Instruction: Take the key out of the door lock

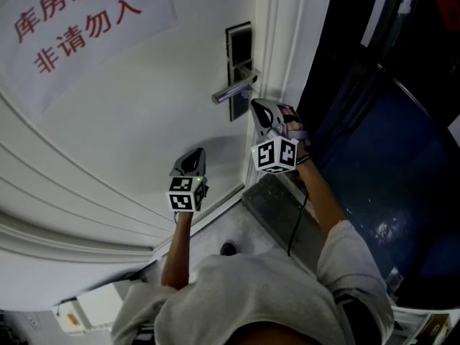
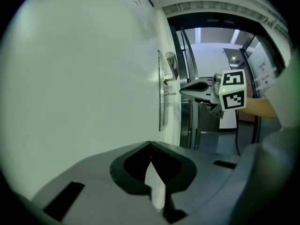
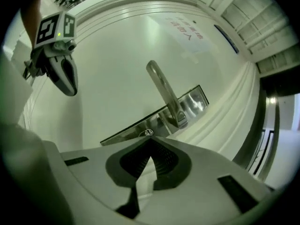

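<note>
The metal lock plate (image 1: 238,49) with its lever handle (image 1: 233,90) sits on a white door (image 1: 129,121). My right gripper (image 1: 256,105) is pressed to the plate just below the handle. In the right gripper view its tips (image 3: 150,140) are shut right at the round keyhole (image 3: 148,132), and the key is nearly all hidden between them. From the side, a small key stub (image 2: 170,93) sticks out of the plate (image 2: 161,111) and meets the right gripper (image 2: 185,89). My left gripper (image 1: 195,154) hangs lower left, off the door, shut and empty (image 2: 150,144).
A paper sign with red characters (image 1: 79,27) hangs on the door's upper left. The door frame (image 1: 287,42) runs close to the right of the lock, with a dark opening (image 1: 402,157) beyond. A stone threshold (image 1: 280,207) lies below.
</note>
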The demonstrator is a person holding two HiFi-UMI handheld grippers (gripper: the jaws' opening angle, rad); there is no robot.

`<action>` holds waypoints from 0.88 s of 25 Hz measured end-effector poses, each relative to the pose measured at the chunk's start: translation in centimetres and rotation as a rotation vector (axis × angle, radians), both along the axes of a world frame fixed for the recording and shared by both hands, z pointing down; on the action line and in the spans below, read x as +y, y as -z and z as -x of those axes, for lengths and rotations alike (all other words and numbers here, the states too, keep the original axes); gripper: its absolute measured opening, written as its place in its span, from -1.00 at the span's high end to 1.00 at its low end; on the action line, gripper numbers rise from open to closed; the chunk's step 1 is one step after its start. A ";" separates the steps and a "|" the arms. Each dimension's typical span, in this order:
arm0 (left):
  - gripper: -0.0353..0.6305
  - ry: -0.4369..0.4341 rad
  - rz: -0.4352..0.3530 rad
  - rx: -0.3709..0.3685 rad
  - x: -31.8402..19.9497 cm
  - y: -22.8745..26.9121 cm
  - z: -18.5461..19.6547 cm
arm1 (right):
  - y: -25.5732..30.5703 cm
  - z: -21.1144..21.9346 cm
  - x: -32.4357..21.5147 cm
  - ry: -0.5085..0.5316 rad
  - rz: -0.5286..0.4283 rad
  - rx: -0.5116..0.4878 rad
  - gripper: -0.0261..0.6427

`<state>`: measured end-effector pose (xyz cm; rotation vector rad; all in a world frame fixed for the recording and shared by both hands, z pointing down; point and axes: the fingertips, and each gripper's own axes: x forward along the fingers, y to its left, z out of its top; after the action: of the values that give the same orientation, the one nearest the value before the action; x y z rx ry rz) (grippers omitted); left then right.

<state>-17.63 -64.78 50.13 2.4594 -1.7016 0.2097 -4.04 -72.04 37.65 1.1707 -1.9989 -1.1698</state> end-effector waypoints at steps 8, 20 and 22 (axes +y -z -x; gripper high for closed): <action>0.84 0.006 0.005 0.005 -0.2 -0.4 0.4 | -1.5 0.5 -0.4 -0.027 -0.162 0.310 0.85; 0.84 -0.005 0.013 0.009 -0.4 -0.9 0.3 | -2.6 0.2 -1.3 -0.038 -0.136 0.352 0.25; 0.84 -0.008 0.014 0.009 -0.4 -0.9 0.2 | -2.7 0.3 -1.5 -0.049 -0.155 0.371 0.25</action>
<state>-17.82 -65.17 51.04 2.4541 -1.6806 0.2105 -4.29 -73.58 40.31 0.9820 -1.6176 -1.4207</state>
